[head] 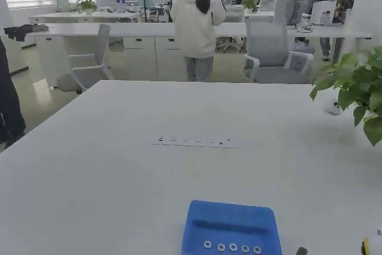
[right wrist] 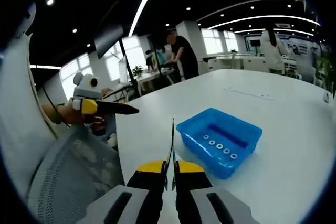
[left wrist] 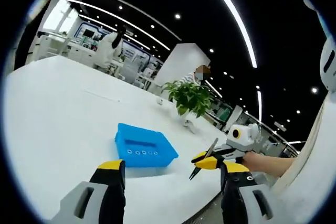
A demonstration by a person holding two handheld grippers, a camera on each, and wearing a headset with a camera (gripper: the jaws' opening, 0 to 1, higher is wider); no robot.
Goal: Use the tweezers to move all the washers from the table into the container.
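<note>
Five washers (head: 233, 246) sit in a row inside the blue container (head: 230, 219), near the person's edge of the white table (head: 107, 171) (potted plant (head: 358, 85) further along it). Right gripper (right wrist: 170, 167) jaws clamped on the tweezers (right wrist: 172, 142). Left gripper (left wrist: 174, 167) jaws spread wide, empty.

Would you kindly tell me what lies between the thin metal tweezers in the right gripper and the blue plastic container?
Just bare white table separates the tweezers from the container, in the right gripper view.
</note>
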